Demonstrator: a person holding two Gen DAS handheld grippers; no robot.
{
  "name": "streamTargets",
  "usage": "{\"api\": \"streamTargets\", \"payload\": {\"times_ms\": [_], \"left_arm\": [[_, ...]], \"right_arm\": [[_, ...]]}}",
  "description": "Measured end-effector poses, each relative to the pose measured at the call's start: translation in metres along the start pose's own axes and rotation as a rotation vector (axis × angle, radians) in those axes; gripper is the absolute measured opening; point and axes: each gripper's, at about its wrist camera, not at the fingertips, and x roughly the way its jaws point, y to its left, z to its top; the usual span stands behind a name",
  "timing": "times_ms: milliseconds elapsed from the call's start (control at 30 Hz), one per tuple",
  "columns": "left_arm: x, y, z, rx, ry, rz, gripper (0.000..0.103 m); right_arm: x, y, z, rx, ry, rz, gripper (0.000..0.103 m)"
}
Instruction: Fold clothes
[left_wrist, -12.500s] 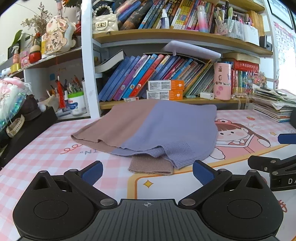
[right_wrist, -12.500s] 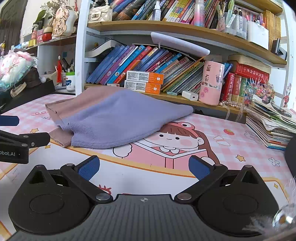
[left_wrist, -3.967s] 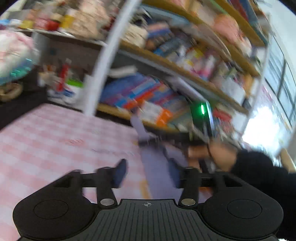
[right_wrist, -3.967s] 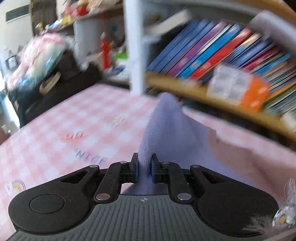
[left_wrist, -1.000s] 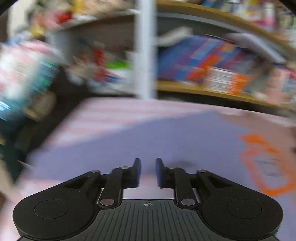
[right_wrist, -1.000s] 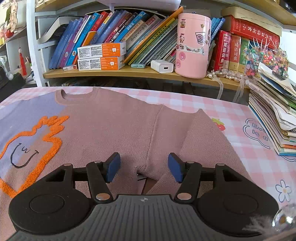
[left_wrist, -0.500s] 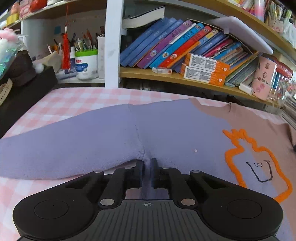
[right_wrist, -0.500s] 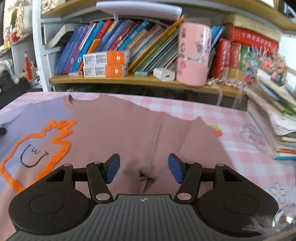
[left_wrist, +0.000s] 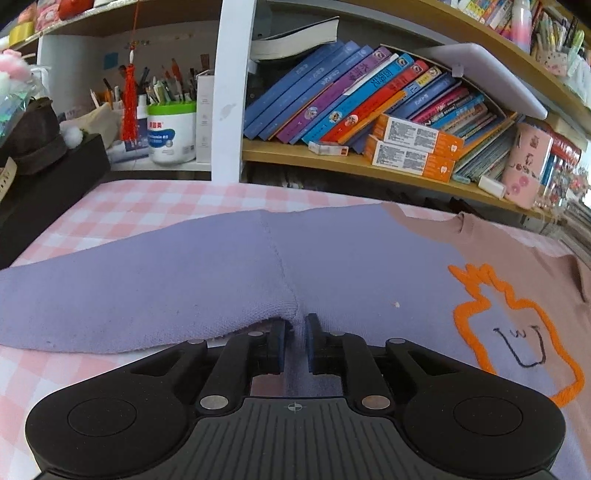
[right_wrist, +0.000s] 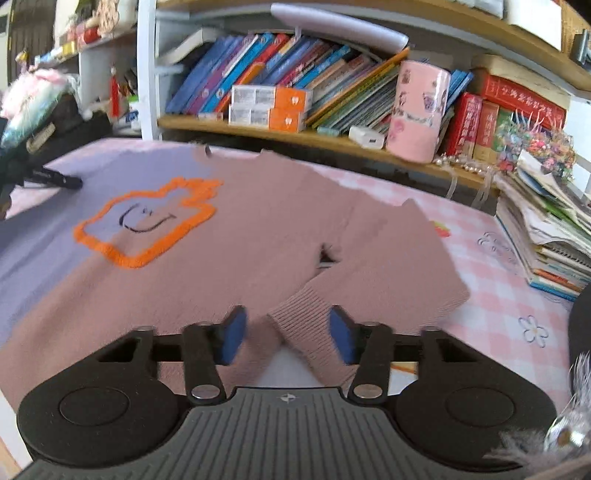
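A knit sweater, half lilac and half dusty pink with an orange outlined smiley patch (left_wrist: 517, 332), lies spread flat on the pink checked table. My left gripper (left_wrist: 294, 334) is shut on the sweater (left_wrist: 351, 266) at the armpit where the lilac sleeve (left_wrist: 129, 288) meets the body. My right gripper (right_wrist: 288, 338) is open and empty, its fingers either side of the ribbed cuff (right_wrist: 310, 325) of the pink sleeve (right_wrist: 399, 266), which lies folded in over the sweater (right_wrist: 240, 240). The left gripper shows at the far left of the right wrist view (right_wrist: 55, 179).
A bookshelf (left_wrist: 369, 162) with leaning books, orange boxes (left_wrist: 413, 147) and a pink canister (right_wrist: 417, 110) runs along the table's back edge. A stack of books and papers (right_wrist: 546, 229) stands at the right. A black box (left_wrist: 48, 177) sits at the left.
My right gripper has pulled back and risen; the pink sleeve's cuff now lies between its open fingers. My left gripper stays shut on the lilac armpit, almost still.
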Motion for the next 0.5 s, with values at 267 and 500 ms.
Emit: {"api": "streamTargets", "payload": {"times_ms": [267, 500], "left_arm": [[-0.041, -0.008, -0.027, 0.106, 0.012, 0.0, 0.017], [-0.066, -0.01, -0.042, 0.144, 0.022, 0.007, 0.026]], "right_arm": [[-0.006, -0.031, 0.02, 0.0, -0.056, -0.241, 0.004], [-0.012, -0.105, 0.053, 0.026, -0.113, -0.627, 0.004]]}}
